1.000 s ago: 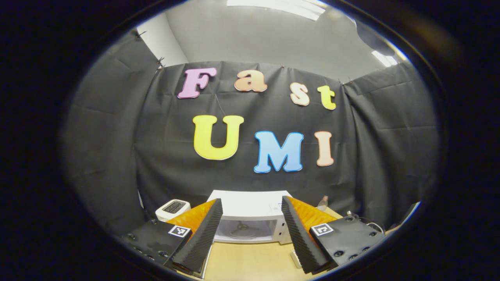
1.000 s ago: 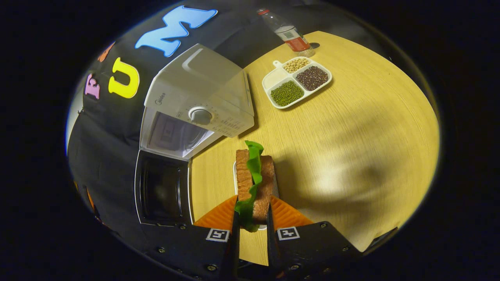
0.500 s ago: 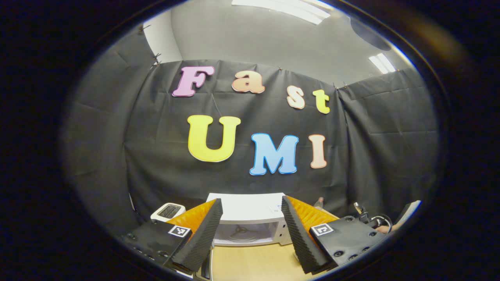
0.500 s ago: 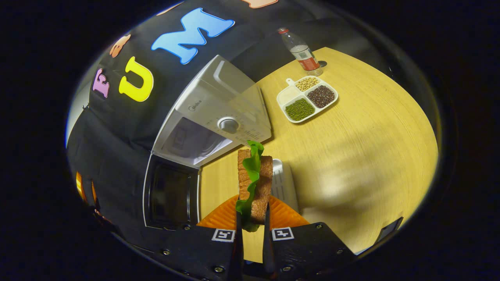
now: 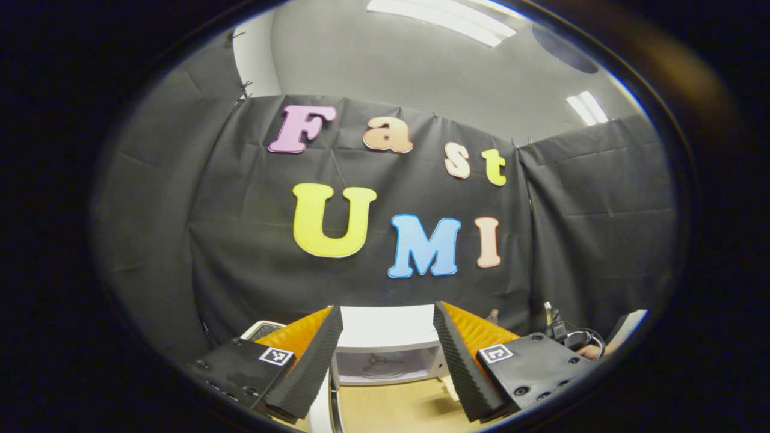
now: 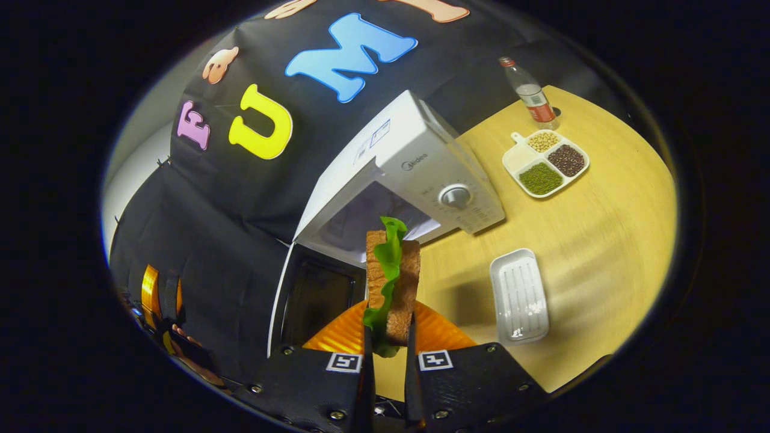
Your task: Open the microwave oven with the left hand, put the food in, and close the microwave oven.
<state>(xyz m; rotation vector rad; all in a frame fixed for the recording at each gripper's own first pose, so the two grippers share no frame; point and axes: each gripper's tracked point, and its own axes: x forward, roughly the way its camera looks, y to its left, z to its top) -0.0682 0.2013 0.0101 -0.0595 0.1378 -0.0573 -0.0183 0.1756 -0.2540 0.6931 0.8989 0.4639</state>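
With the microwave [image 6: 415,180] door [image 6: 313,300] already open, the sandwich [image 6: 391,282] pinched by the right gripper [image 6: 388,337] should be slid in level; left gripper [image 5: 388,355] spread, w/ nothing held.

- Sitting at centre of the right gripper view: microwave [image 6: 415,174], door [image 6: 313,294] hanging open at lower left.
- Lying lower right of it: tray [image 6: 518,296].
- Resting upper right: divided dish [image 6: 544,162], bottle [image 6: 529,90] behind.
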